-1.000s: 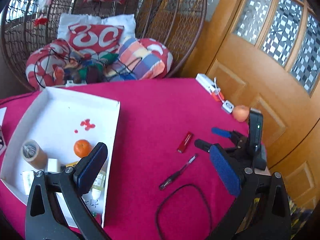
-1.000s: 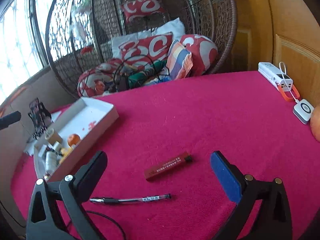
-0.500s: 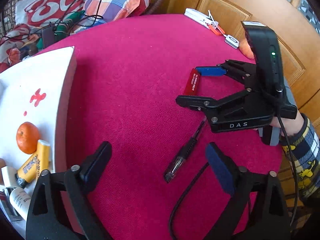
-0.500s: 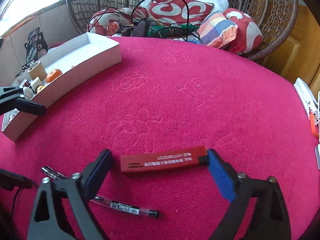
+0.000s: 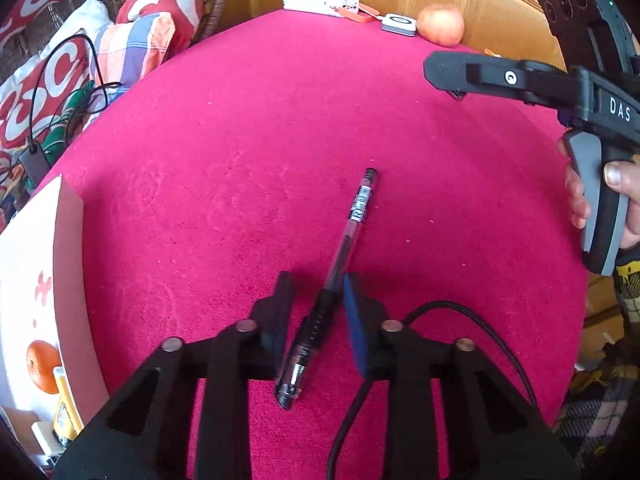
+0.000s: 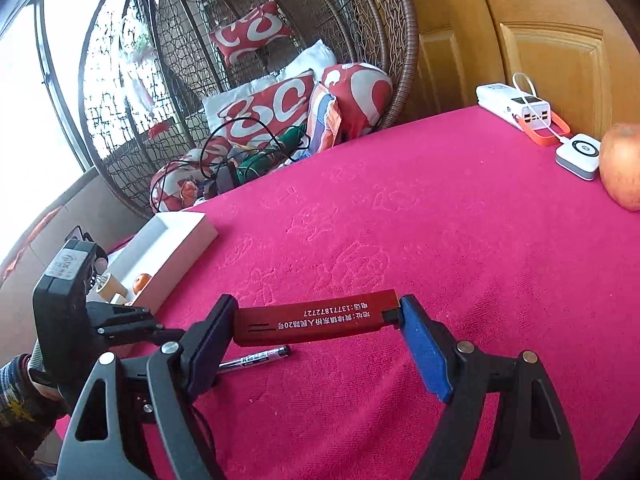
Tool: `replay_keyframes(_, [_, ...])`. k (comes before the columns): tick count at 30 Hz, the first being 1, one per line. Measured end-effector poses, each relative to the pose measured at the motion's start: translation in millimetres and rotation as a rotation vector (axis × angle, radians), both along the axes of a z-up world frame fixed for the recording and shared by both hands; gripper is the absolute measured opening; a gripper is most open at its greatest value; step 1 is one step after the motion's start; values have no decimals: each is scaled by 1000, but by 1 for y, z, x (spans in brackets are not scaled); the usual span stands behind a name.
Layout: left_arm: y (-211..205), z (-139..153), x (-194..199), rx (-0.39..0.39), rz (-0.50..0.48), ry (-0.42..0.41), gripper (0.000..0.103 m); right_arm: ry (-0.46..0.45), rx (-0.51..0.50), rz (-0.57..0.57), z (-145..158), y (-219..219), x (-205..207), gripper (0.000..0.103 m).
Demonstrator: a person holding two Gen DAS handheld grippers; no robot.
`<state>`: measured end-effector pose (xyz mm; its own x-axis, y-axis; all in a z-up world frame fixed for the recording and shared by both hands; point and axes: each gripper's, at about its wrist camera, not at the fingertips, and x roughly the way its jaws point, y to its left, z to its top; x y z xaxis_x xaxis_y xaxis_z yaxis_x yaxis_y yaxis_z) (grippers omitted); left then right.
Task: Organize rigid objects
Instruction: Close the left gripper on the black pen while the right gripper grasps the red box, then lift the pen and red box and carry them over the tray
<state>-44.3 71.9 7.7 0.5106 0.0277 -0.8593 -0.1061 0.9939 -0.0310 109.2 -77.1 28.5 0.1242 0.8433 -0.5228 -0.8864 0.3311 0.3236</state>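
A black gel pen (image 5: 340,264) lies on the pink tablecloth. My left gripper (image 5: 318,296) straddles its grip end with the jaws narrowed but a gap still on the left side; the pen rests on the cloth. My right gripper (image 6: 316,316) is shut end-to-end on a flat red case (image 6: 312,316) with white print and holds it above the cloth. The pen tip (image 6: 256,358) shows below the case. The right gripper shows at the upper right of the left wrist view (image 5: 444,70).
A white tray (image 5: 68,272) at the left holds a tangerine (image 5: 42,366) and small tubes. An apple (image 5: 440,24), a white charger puck (image 5: 398,24) and a power bank (image 5: 320,2) sit at the table's far edge. A black cable (image 5: 480,320) loops near my left gripper.
My left gripper came down over the pen and narrowed around it. My right gripper closed on the red case and lifted it off the cloth.
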Motion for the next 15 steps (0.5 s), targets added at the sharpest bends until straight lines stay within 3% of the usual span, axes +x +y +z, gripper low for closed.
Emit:
replay_keyframes(8, [0,4,-23,-43,127,-99,9,0,130,5,28,-13,-14,82])
replay_keyframes(15, [3,33,-42,-60,194,-233,9,-62,221,14,54,-21,-33,82])
